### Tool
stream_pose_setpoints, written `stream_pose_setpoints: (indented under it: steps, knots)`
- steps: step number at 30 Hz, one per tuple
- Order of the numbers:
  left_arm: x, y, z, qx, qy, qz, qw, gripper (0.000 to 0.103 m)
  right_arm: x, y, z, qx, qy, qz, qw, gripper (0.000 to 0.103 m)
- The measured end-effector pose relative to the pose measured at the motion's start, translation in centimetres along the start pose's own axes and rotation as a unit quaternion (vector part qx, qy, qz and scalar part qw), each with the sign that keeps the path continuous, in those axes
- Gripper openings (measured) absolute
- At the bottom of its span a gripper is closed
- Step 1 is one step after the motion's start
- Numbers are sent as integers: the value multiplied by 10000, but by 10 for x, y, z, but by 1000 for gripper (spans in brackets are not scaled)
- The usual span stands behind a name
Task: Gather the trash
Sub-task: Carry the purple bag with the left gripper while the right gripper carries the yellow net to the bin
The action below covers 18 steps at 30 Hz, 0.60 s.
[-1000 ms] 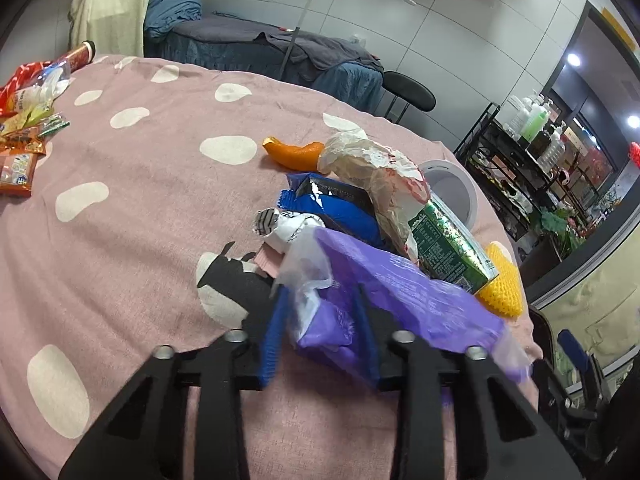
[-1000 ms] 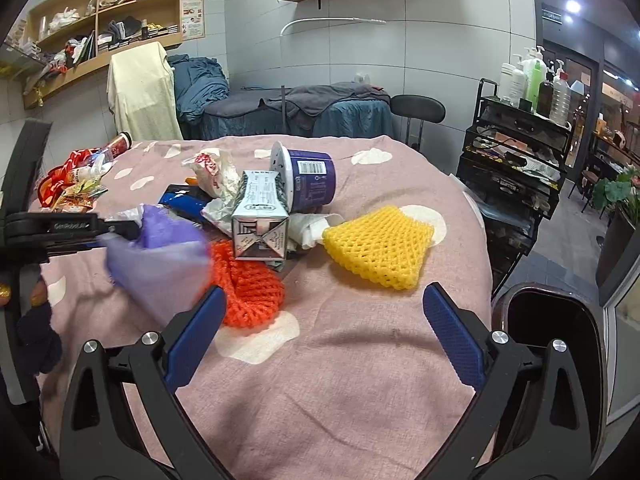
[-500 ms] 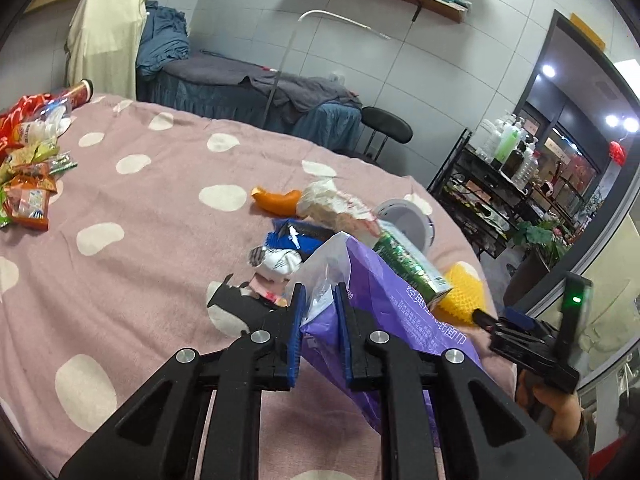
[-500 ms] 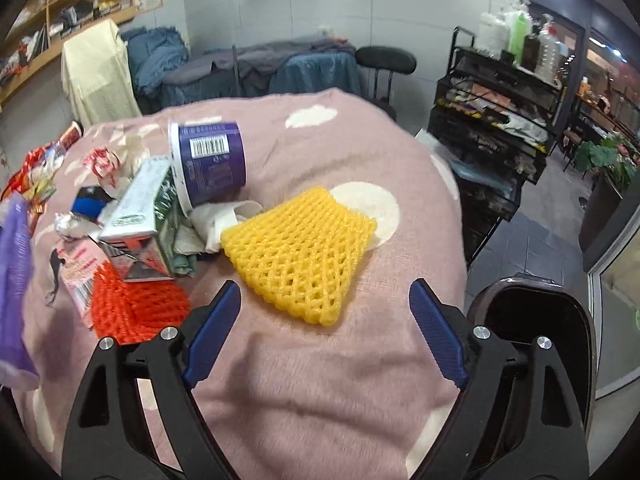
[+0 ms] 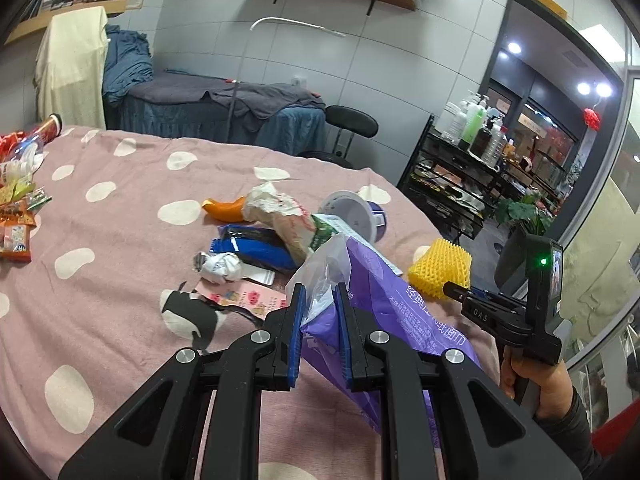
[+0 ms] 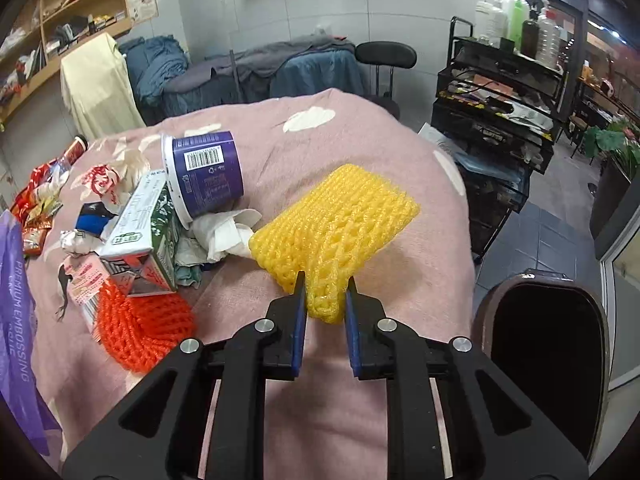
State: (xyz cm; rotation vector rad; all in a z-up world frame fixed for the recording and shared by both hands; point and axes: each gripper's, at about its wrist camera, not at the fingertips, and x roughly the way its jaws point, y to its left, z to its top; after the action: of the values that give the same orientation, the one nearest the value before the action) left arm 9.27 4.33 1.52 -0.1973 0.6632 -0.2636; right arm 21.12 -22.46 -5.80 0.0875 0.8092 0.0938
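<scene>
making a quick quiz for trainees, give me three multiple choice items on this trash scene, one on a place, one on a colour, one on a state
1. Where does the purple tub lie?
A. in the bin
B. on its side on the pink cloth, against the green carton
C. upright on the shelf

2. What colour is the foam net between the right gripper's pads?
A. yellow
B. white
C. blue

3. What does the left gripper hold?
A. nothing
B. the crumpled paper ball
C. the purple plastic bag

Answers:
1 B, its rim faces sideways beside the green carton on the pink cloth.
2 A, the jaws are closing on the net's yellow corner.
3 C, the bag's top is pinched between its pads.
</scene>
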Motion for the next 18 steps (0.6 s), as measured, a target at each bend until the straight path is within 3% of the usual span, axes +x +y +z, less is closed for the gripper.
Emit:
stream_pose_setpoints:
  steps: [18]
  knots:
    - [-3,-79,-1,739,-136,-679,9949,15,-102,-59,-52,863,-886,-502,9911,18]
